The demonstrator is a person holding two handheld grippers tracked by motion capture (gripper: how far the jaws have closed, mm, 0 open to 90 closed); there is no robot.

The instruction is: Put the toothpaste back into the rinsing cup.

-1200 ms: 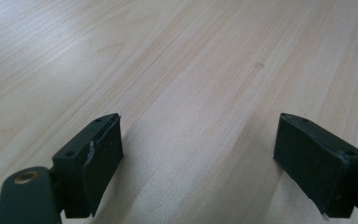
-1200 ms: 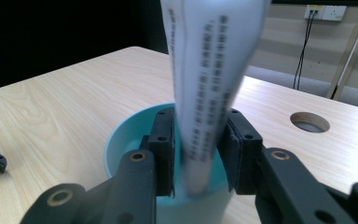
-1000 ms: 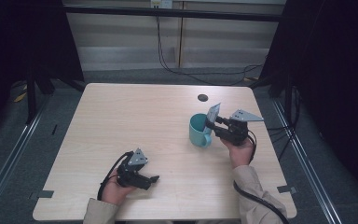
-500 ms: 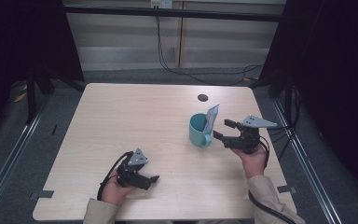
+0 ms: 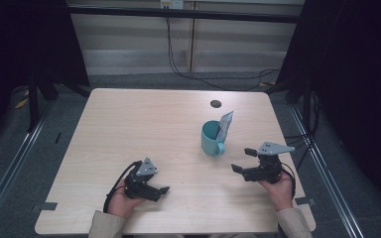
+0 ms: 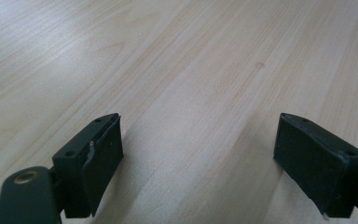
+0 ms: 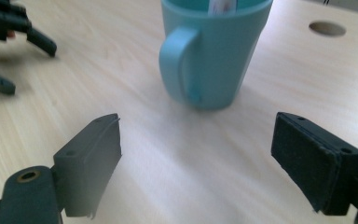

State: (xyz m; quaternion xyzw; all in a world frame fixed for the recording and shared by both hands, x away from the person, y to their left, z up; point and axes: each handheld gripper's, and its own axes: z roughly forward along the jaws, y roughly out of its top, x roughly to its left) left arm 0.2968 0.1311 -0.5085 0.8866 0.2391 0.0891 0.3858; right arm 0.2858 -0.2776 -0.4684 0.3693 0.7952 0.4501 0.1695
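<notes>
A light blue mug (image 5: 212, 139) (image 7: 212, 51) stands upright on the wooden table (image 5: 144, 129), handle toward the person. A flat packet (image 5: 224, 125) (image 7: 222, 5) sticks up out of it. My right gripper (image 5: 244, 160) (image 7: 205, 161) is open, empty, low over the table a short way in front of the mug. My left gripper (image 5: 162, 190) (image 6: 205, 163) rests near the front edge, open, with bare wood between its jaws. The left gripper also appears blurred at the upper left of the right gripper view (image 7: 7, 42).
A small round hole (image 5: 216, 103) (image 7: 327, 28) lies in the table behind the mug. Dark frame posts and cables stand beyond the far edge. Bare tabletop spreads across the left and middle.
My right gripper has let go of the packet, which stays in the mug, and has drawn back toward the person and down. The left gripper has stayed put.
</notes>
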